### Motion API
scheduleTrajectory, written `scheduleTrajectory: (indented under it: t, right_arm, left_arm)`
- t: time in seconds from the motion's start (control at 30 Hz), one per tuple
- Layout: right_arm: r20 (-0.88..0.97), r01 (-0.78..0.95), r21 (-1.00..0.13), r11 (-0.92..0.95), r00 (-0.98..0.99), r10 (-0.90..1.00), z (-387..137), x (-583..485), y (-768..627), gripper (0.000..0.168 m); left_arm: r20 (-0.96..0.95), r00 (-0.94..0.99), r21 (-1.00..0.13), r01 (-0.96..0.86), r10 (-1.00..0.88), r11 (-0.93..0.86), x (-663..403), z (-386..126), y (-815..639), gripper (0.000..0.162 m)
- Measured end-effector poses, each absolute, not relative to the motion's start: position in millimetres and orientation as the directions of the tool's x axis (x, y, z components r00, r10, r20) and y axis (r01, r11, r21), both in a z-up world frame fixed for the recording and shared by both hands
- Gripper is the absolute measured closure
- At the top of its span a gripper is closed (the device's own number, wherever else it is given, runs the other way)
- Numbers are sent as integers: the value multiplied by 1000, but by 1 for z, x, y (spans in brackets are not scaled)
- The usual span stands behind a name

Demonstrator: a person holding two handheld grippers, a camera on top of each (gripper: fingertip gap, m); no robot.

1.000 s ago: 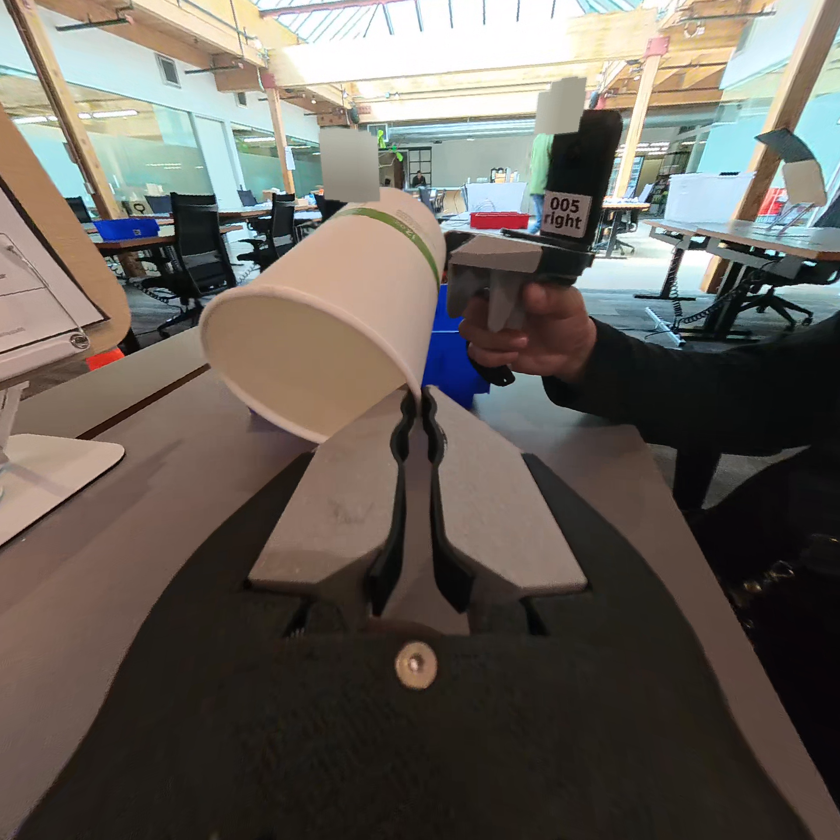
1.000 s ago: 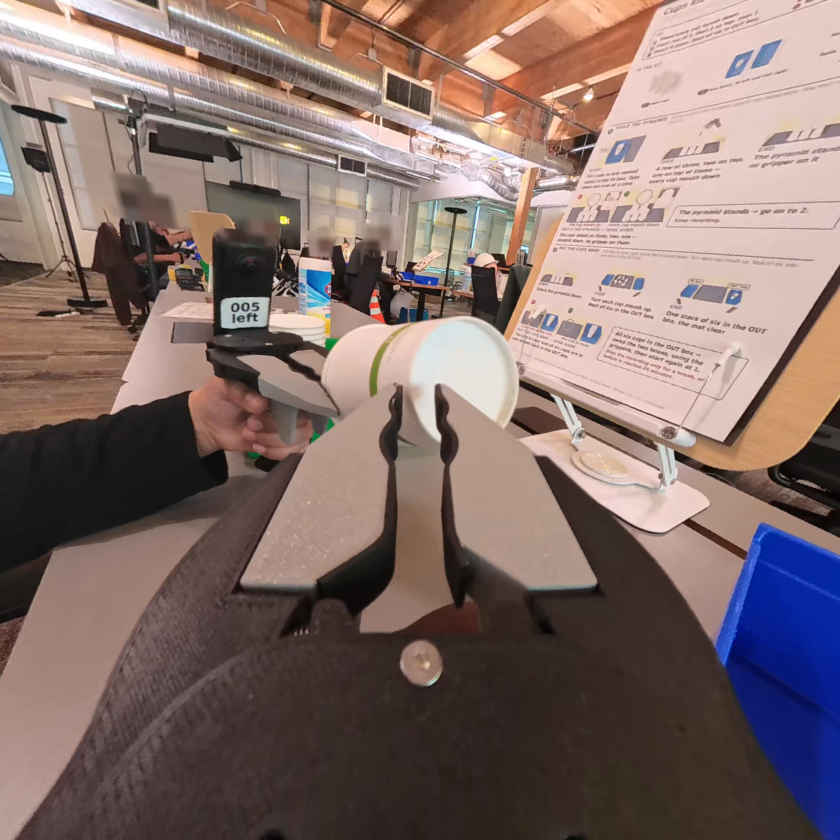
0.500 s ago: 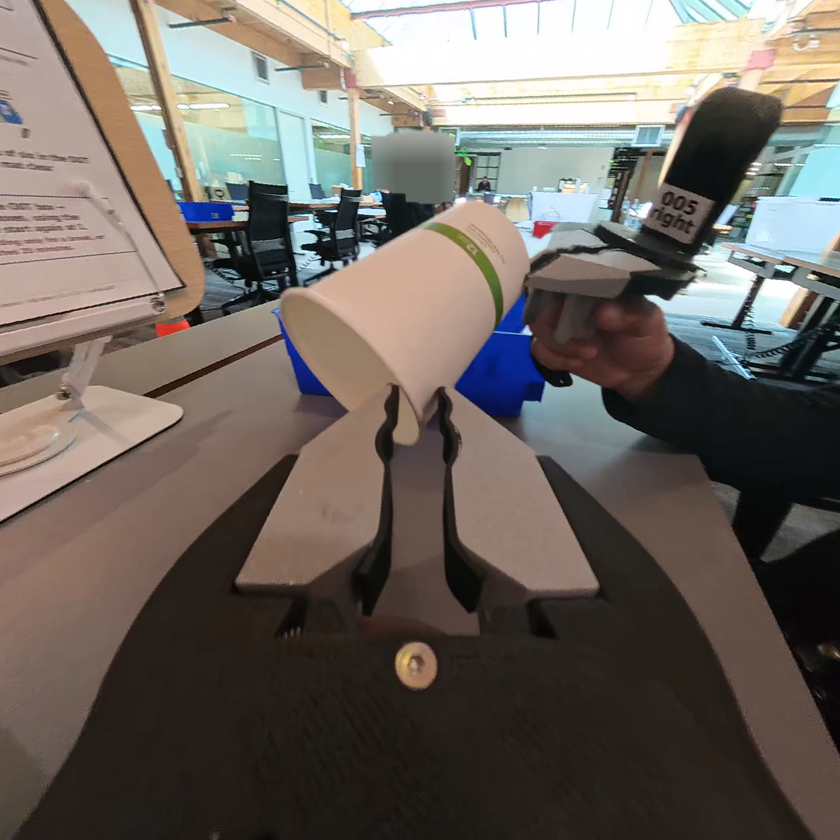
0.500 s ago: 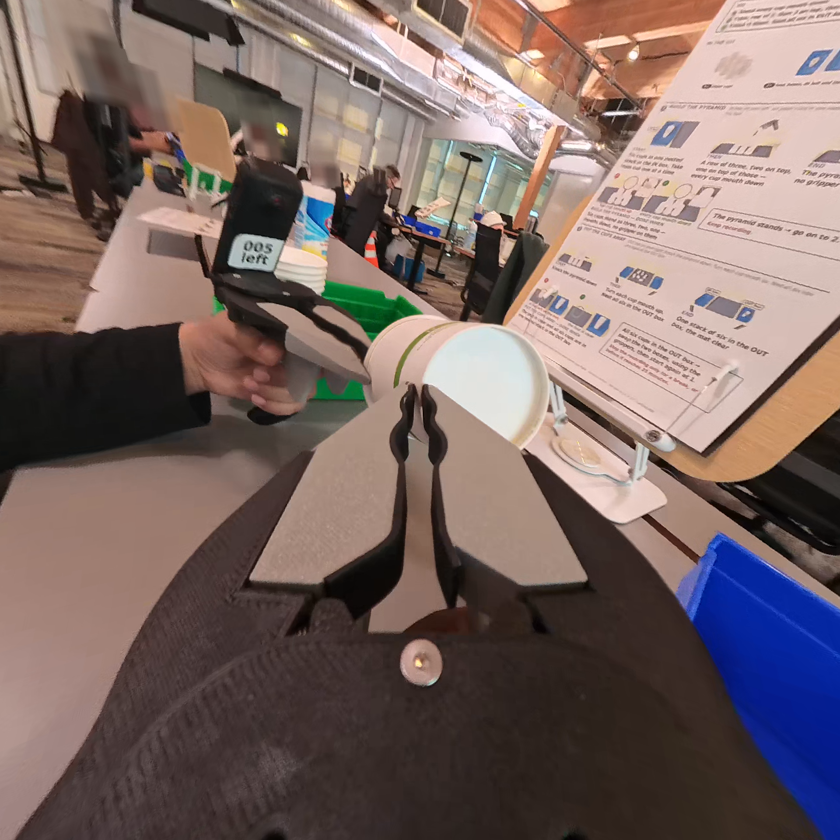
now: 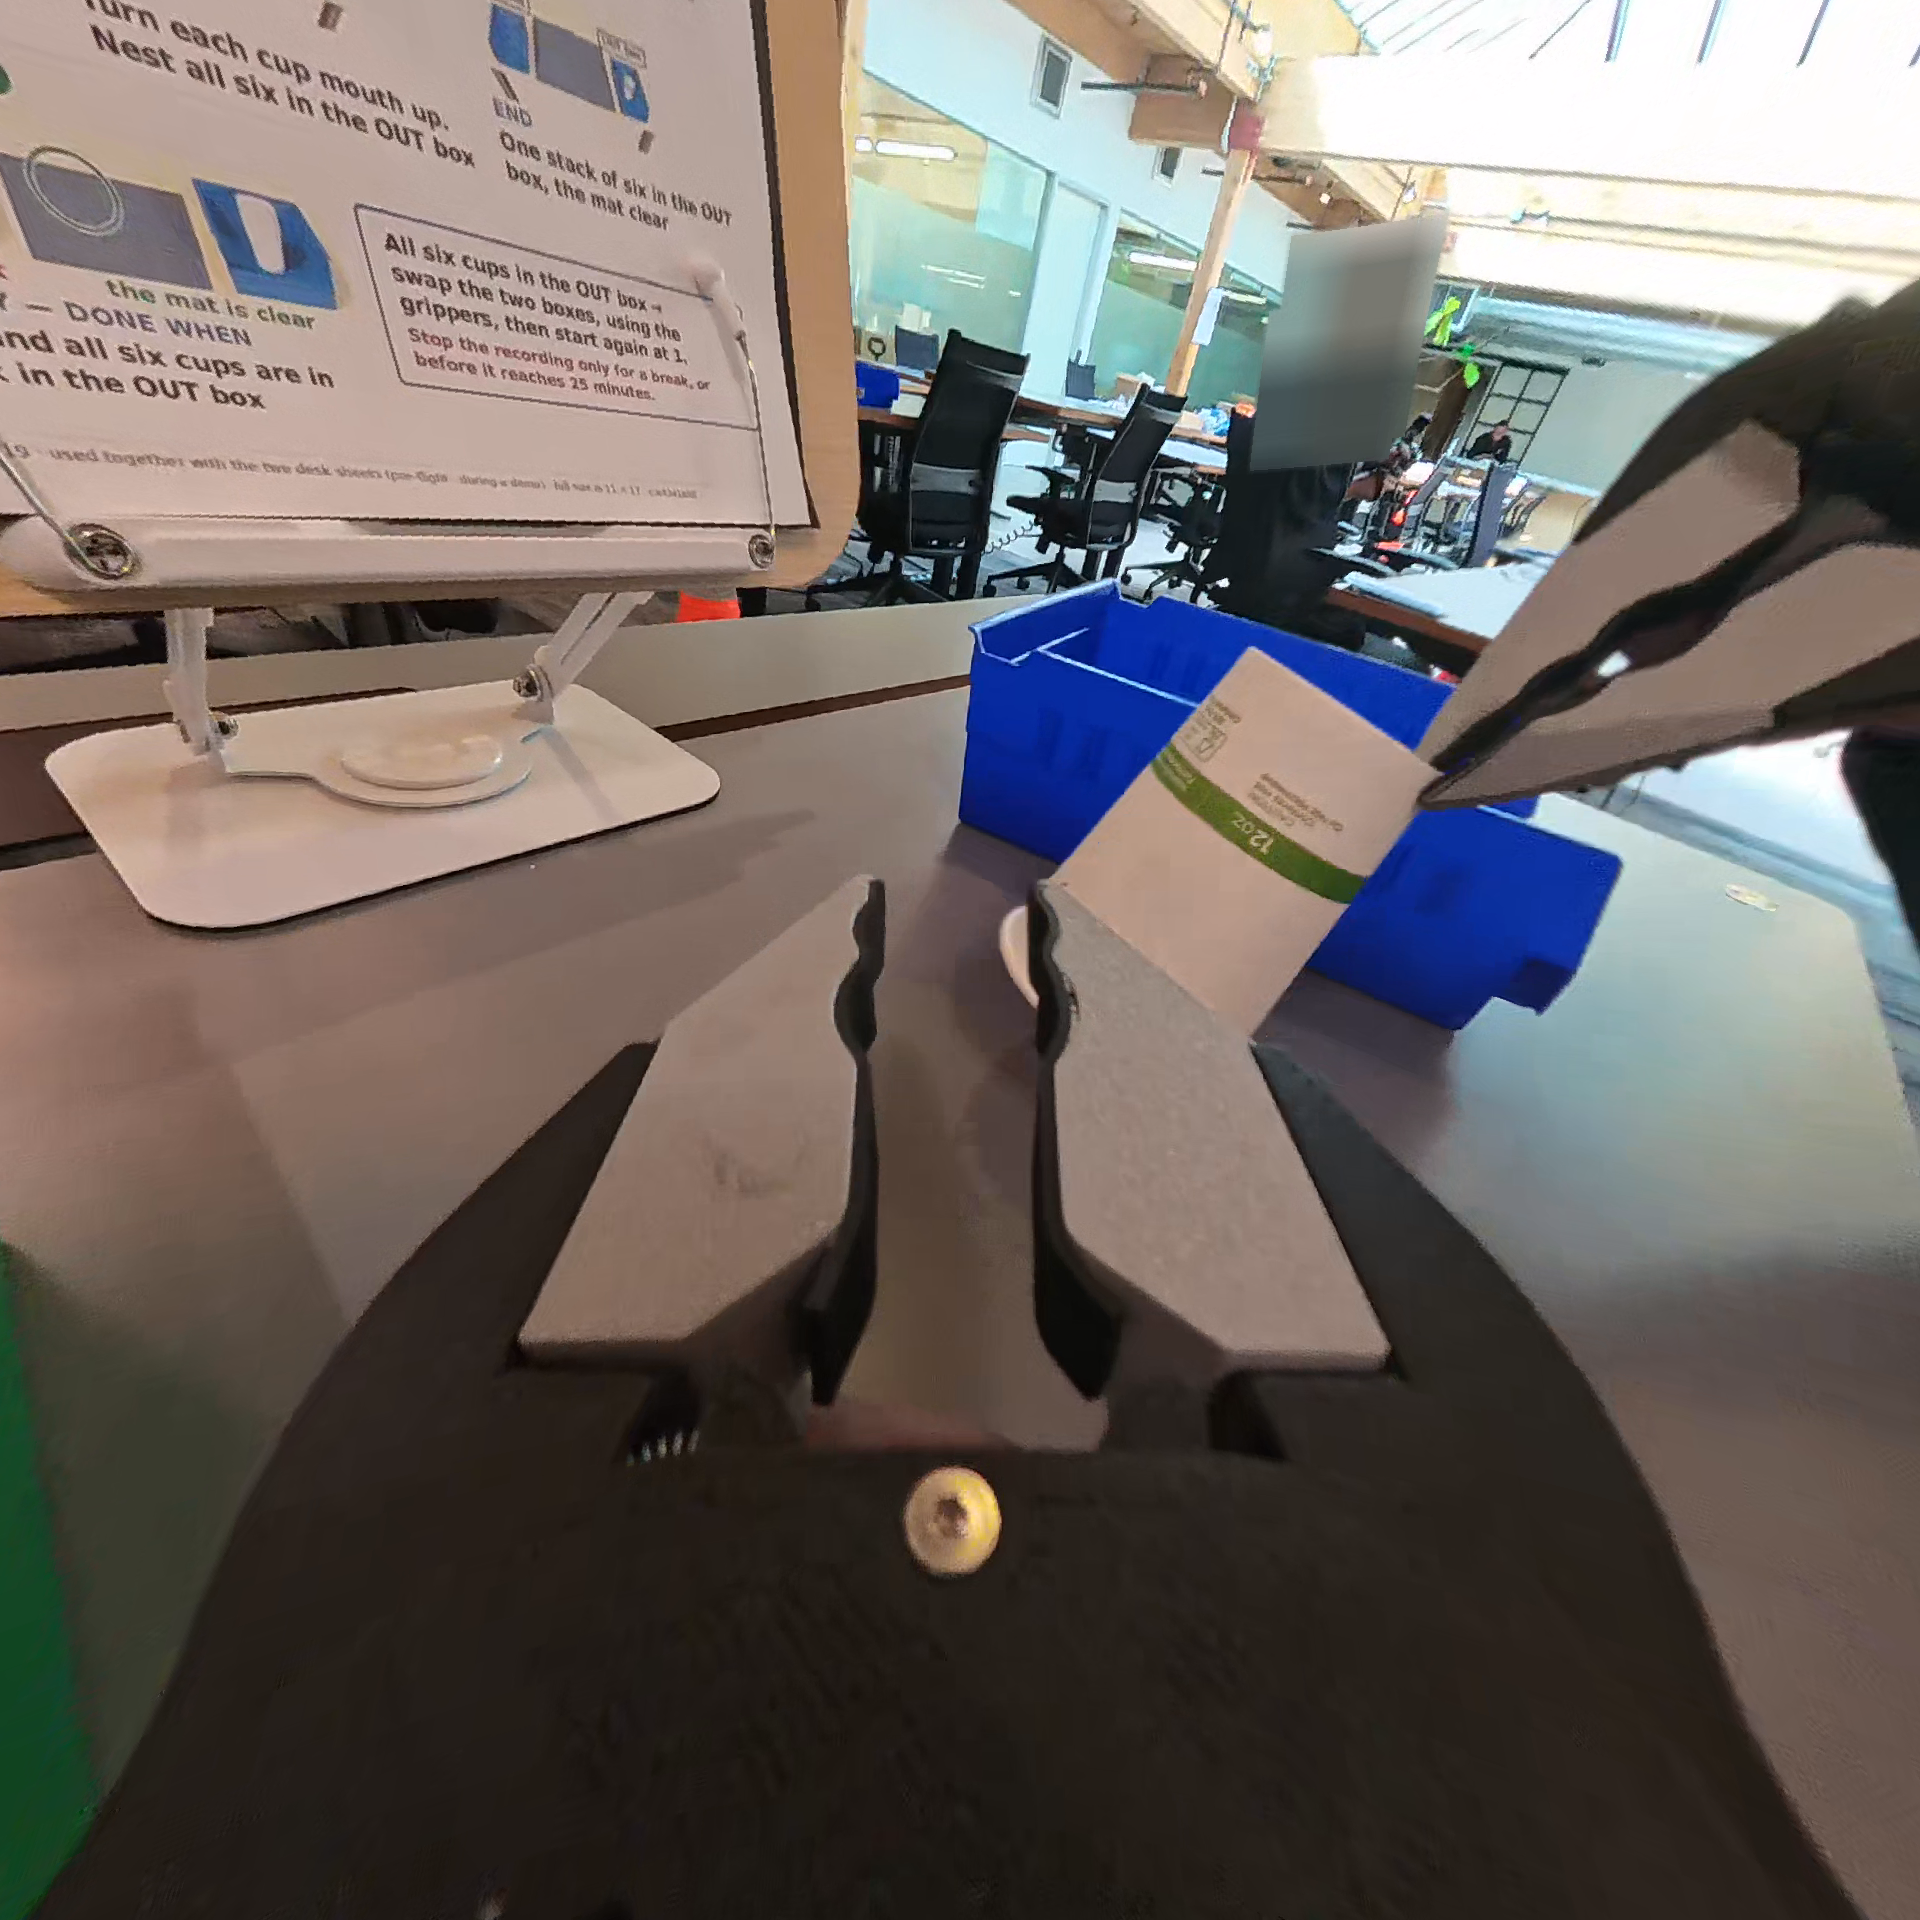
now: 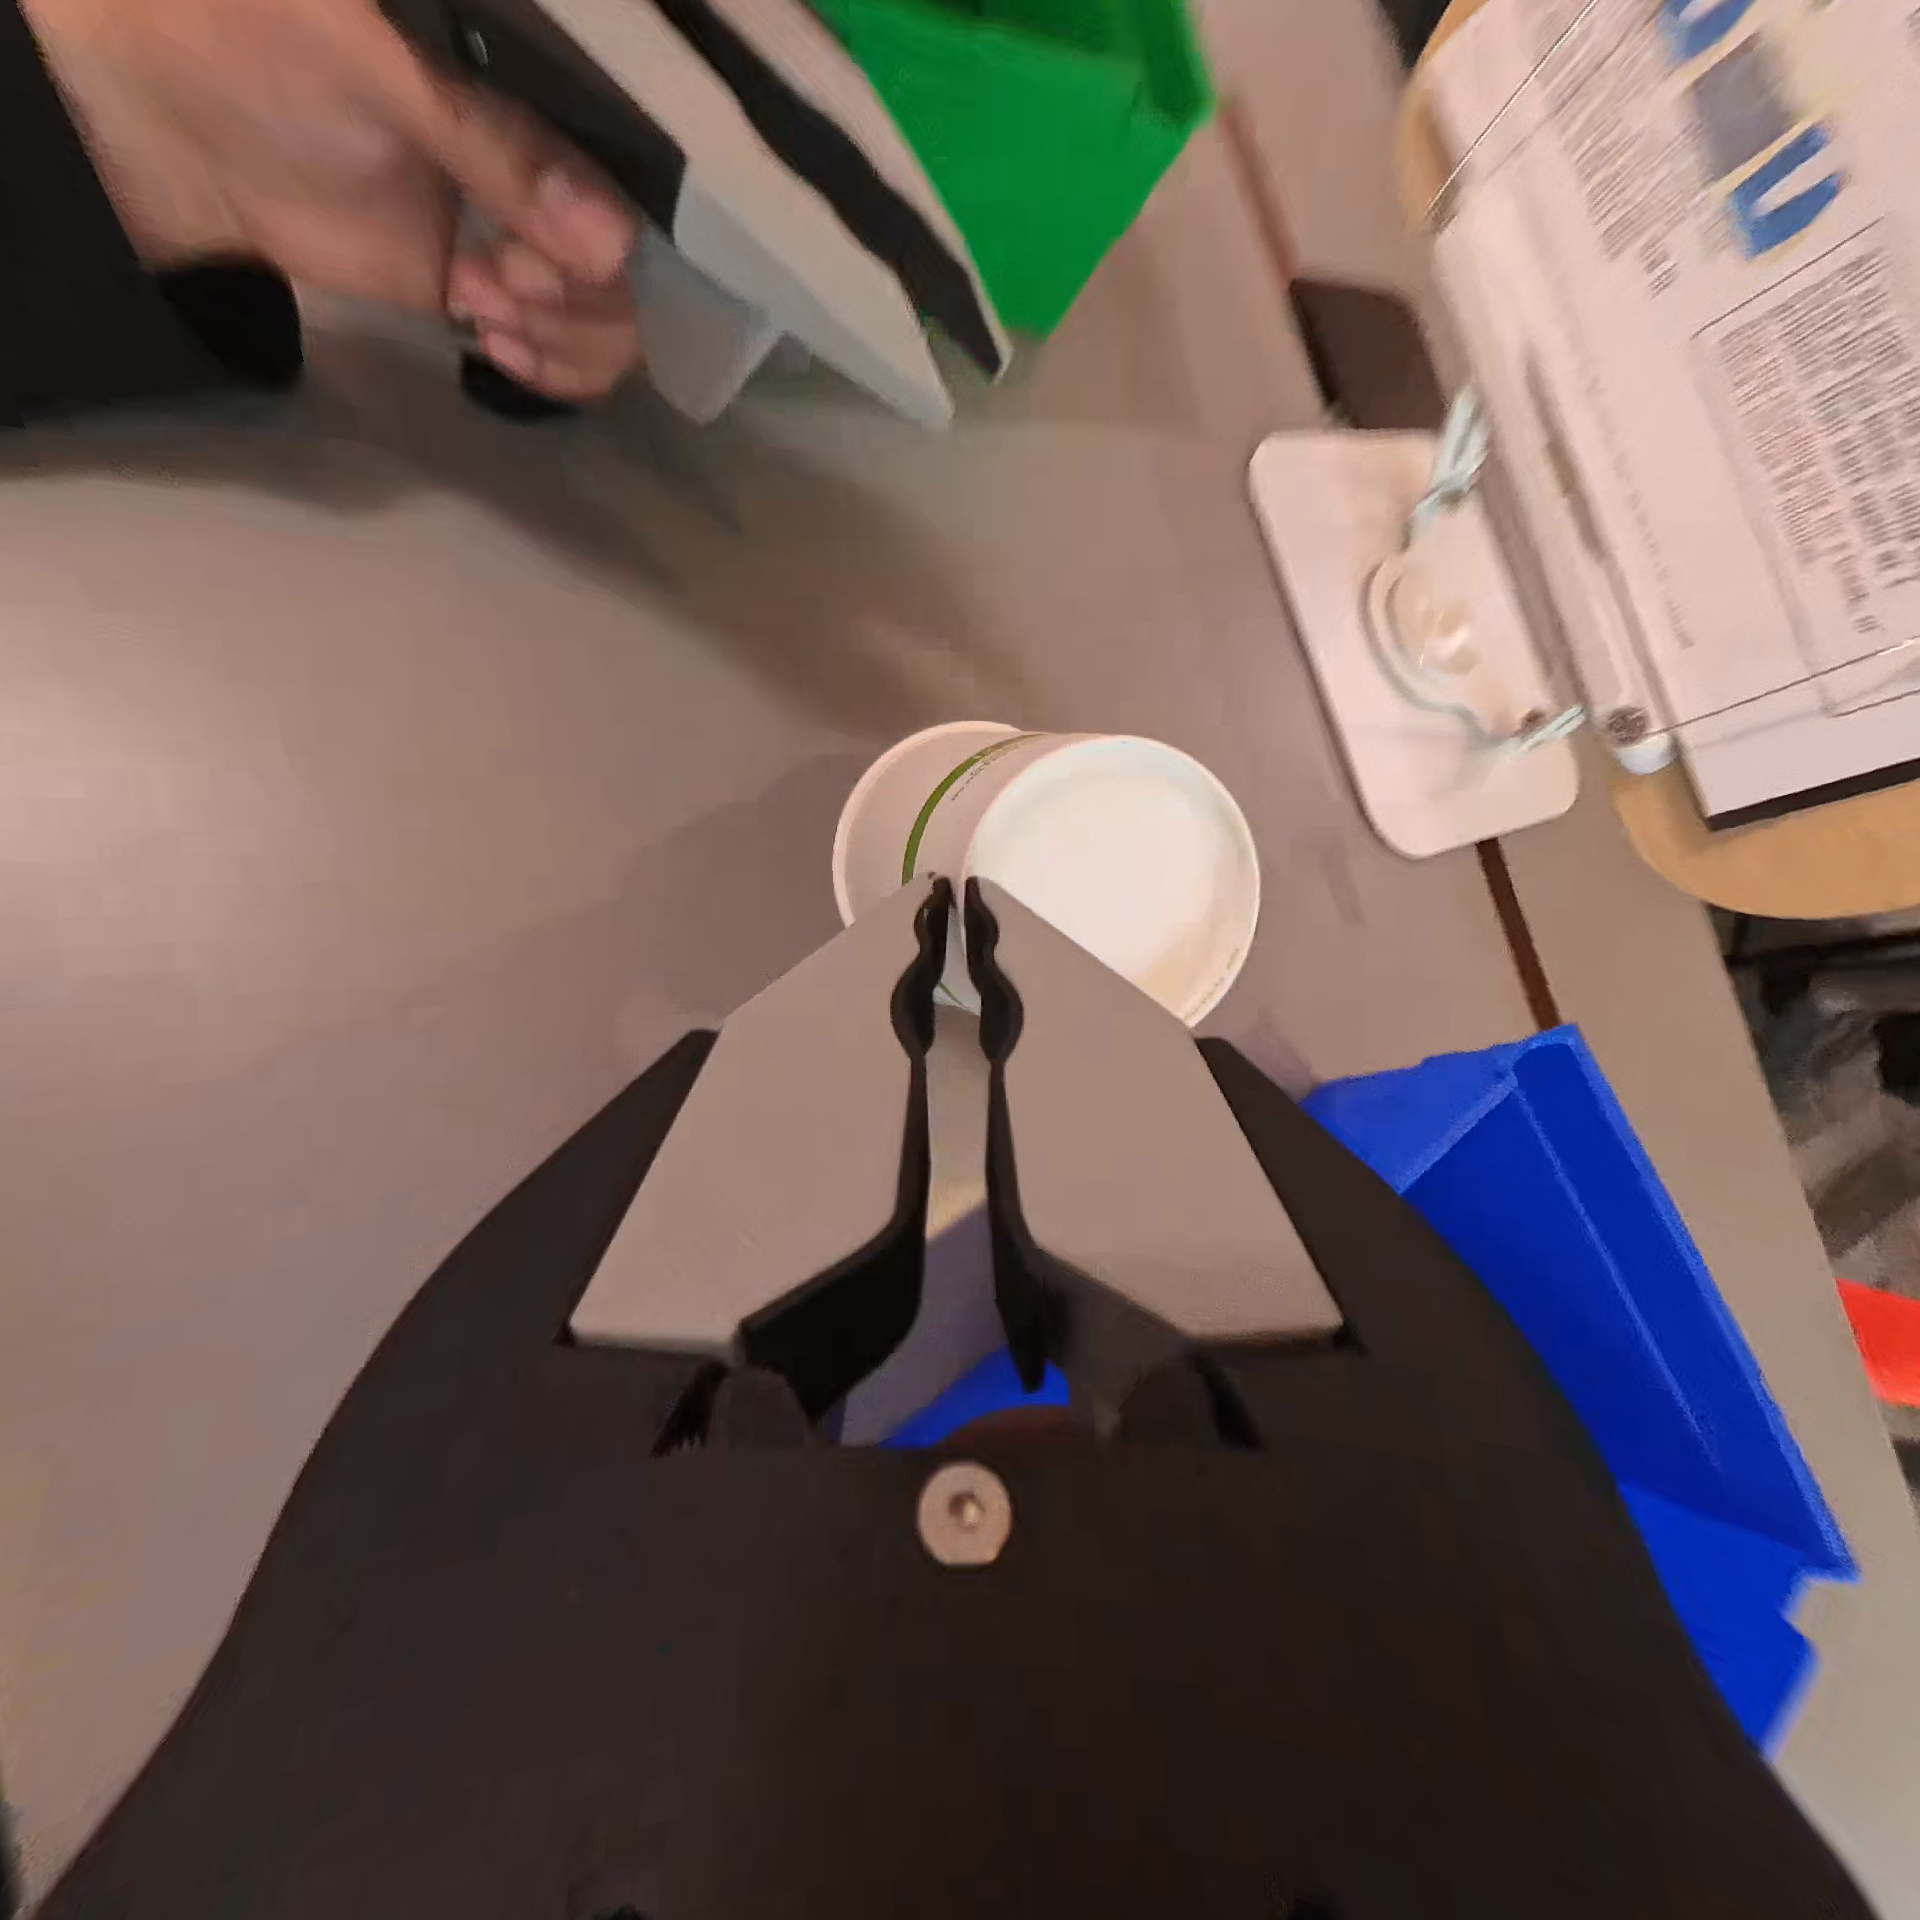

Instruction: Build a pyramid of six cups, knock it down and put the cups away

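Observation:
A white paper cup with a green band (image 5: 1236,831) is mouth down and tilted over the grey table (image 5: 416,1039). My right gripper (image 6: 951,894) is shut on the cup's base rim; from above I see the cup's white base (image 6: 1112,862). In the left wrist view the right gripper (image 5: 1439,784) comes in from the right. My left gripper (image 5: 956,935) is open and empty, with the cup's mouth just behind its right finger (image 5: 1143,1143). I cannot tell whether the mouth touches the table. The left gripper (image 6: 966,390) shows blurred in the right wrist view.
A blue bin (image 5: 1091,707) stands just behind the cup and also shows in the right wrist view (image 6: 1558,1247). A green bin (image 6: 1018,135) is on the far side. An instruction board on a white stand (image 5: 364,779) stands at the table's back edge. The gap from one gripper's tips to the other's is roughly 12 cm.
My left gripper has let go of the cup's mouth rim and opened. My right gripper has swung the cup from lying sideways in the air to mouth down near the table.

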State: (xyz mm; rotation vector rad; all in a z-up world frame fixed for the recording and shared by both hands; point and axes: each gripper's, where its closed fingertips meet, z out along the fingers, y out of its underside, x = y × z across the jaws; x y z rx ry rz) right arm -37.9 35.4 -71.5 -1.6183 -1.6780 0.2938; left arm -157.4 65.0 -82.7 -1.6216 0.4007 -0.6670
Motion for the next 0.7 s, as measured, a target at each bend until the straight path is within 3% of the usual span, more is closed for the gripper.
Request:
scheduleTrajectory:
  t: [0.17,0.27,0.37,0.53,0.7]
  right_arm:
    - [308,939,-335,76,33,951,-99,-31,54,167]
    - [372,956,-289,48,65,926,-109,-39,75,165]
    - [336,936,-352,30,97,937,-108,-48,70,158]
    - [380,828,-558,53,198,903,-64,-40,73,145]
    - [351,666,-743,-63,469,810,-23,3,115,145]
  left_arm:
    - [131,783,-978,2,-608,-209,-146,-103,67,137]
    - [92,787,-973,-60,-610,-223,-141,-113,68,135]
    - [85,783,-970,-76,-616,-230,-138,-116,67,133]
    - [127,777,-969,-35,-617,-244,-139,-113,67,133]
    - [152,779,-966,-12,-608,-257,-141,-112,68,133]
